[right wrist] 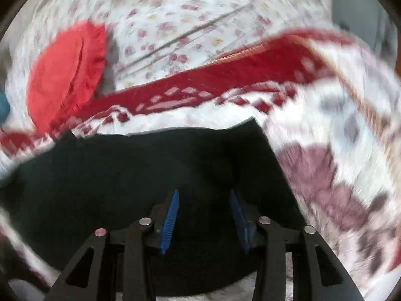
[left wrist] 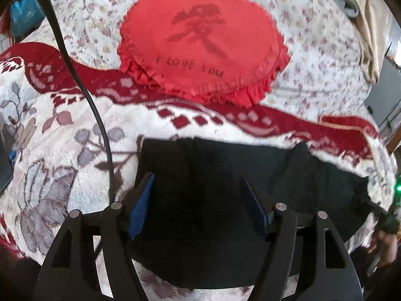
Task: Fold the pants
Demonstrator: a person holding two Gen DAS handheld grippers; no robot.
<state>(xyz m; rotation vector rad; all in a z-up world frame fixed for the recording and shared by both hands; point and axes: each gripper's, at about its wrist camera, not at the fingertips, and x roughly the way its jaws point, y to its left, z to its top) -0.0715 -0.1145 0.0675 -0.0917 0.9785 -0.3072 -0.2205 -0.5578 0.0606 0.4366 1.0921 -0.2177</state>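
A white blanket (left wrist: 62,150) with red border and grey-mauve leaf motifs covered the bed, a floral sheet (left wrist: 313,57) beyond it toward 12 o'clock. A red frilled cushion (left wrist: 200,42) lay on both, at 12 o'clock from the left gripper and at 10 o'clock from the right. The black pants (left wrist: 225,175) lay on the blanket directly under both grippers as a compact dark slab with a straight far edge (layers could not be counted in the dark cloth), so the folding appeared well advanced; a last fold or smoothing may have remained. Left gripper (left wrist: 198,195): jaws wide apart, nothing between them. Right gripper (right wrist: 204,210): jaws parted, likewise holding nothing. A black cable (left wrist: 82,85) crossed the blanket at 10 o'clock in the left view
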